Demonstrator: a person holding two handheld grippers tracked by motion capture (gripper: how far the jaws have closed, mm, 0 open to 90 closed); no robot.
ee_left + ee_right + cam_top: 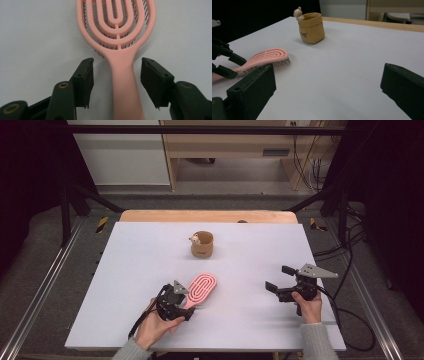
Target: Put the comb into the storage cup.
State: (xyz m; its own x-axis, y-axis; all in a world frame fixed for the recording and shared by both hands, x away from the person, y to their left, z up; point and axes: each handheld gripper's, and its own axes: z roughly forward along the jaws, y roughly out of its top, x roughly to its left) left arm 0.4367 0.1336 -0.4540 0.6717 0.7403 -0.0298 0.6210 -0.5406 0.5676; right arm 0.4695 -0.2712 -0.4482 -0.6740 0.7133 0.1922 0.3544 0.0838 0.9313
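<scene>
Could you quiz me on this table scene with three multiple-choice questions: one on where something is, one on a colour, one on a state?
1. Where does the brush's handle lie?
A. between the left gripper's fingers
B. inside the pot
C. under the right gripper

2. What colour is the brush?
A. blue
B. pink
C. green

3. How are the right gripper's fingers?
A. clamped on the pot
B. holding the brush
C. open, holding nothing

Answers:
1 A: the brush runs between the left gripper fingers.
2 B: it is pink.
3 C: the right gripper gapes over bare table; the pot stands far off.
</scene>
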